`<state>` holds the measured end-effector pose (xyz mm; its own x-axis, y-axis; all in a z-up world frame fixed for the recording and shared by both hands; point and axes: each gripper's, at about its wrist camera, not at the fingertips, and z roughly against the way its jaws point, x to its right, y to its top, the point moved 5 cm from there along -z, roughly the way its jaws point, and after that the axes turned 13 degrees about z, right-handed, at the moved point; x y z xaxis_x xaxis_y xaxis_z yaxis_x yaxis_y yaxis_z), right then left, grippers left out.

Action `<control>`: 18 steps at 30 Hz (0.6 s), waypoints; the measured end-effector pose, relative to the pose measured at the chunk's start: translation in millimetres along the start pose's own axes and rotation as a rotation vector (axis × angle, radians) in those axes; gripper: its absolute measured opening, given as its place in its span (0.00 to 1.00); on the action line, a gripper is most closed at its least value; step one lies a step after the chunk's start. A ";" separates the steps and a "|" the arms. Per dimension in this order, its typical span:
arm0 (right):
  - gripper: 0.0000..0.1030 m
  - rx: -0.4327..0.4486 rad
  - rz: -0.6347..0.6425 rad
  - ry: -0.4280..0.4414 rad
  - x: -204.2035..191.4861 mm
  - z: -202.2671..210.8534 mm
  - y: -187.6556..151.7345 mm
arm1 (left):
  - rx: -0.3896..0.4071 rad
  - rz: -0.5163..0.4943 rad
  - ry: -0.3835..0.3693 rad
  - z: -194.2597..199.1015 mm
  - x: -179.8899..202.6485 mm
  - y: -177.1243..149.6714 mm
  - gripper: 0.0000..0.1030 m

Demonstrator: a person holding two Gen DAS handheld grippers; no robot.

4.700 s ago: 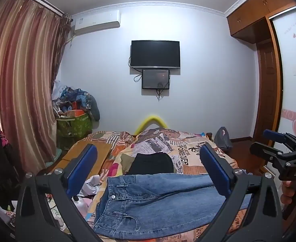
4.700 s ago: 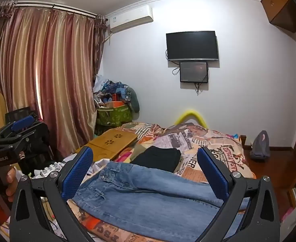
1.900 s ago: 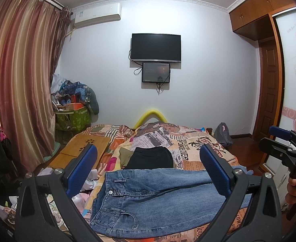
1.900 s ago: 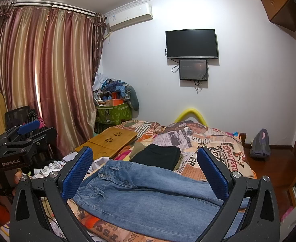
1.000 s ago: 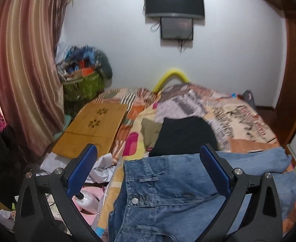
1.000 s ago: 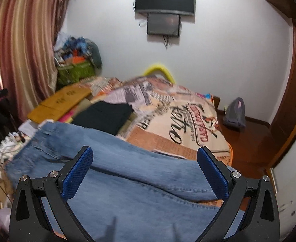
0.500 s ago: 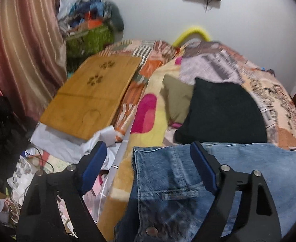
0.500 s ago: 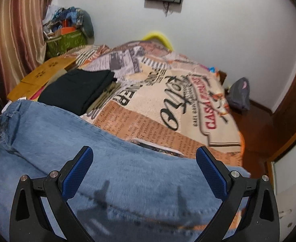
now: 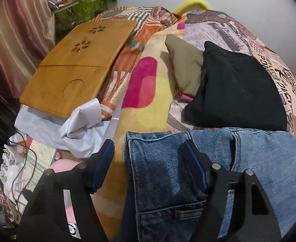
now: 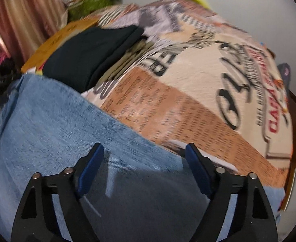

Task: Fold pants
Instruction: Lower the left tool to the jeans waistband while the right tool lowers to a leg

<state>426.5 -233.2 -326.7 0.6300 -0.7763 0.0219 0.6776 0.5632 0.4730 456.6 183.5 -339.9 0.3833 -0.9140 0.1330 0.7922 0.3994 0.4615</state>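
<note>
Blue jeans point(image 9: 248, 161) lie flat across the near end of the bed. In the left wrist view my left gripper point(image 9: 148, 155) is open and hangs low over the waistband corner, one finger on each side of the jeans' left edge. In the right wrist view the jeans' leg point(image 10: 57, 141) fills the lower left. My right gripper point(image 10: 143, 157) is open, low over the leg's far edge. Neither holds cloth.
A folded black garment point(image 9: 238, 84) on an olive one point(image 9: 186, 66) lies beyond the jeans on the printed bedspread point(image 10: 218, 76). A wooden lap tray point(image 9: 73, 68), white cloth point(image 9: 77, 129) and floor clutter with cables point(image 9: 21, 173) lie left of the bed.
Both grippers have dropped from eye level down toward the jeans, tilted downward, and narrowed their opening. The left moved to the waistband corner, the right to the leg's far edge.
</note>
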 end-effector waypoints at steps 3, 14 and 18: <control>0.73 -0.036 0.058 0.037 -10.5 -15.5 5.2 | -0.022 0.019 -0.016 -5.2 -2.1 2.1 0.69; 0.45 -0.036 0.050 0.131 -16.1 -24.3 13.5 | -0.075 0.067 -0.064 -13.6 -9.3 0.4 0.35; 0.25 -0.036 0.038 0.108 -19.9 -26.9 19.4 | -0.091 0.103 -0.088 -14.6 -16.3 1.1 0.24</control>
<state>437.3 -199.2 -341.6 0.6918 -0.7198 -0.0570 0.6640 0.6032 0.4418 458.1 199.9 -354.4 0.4250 -0.8690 0.2536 0.7919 0.4926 0.3609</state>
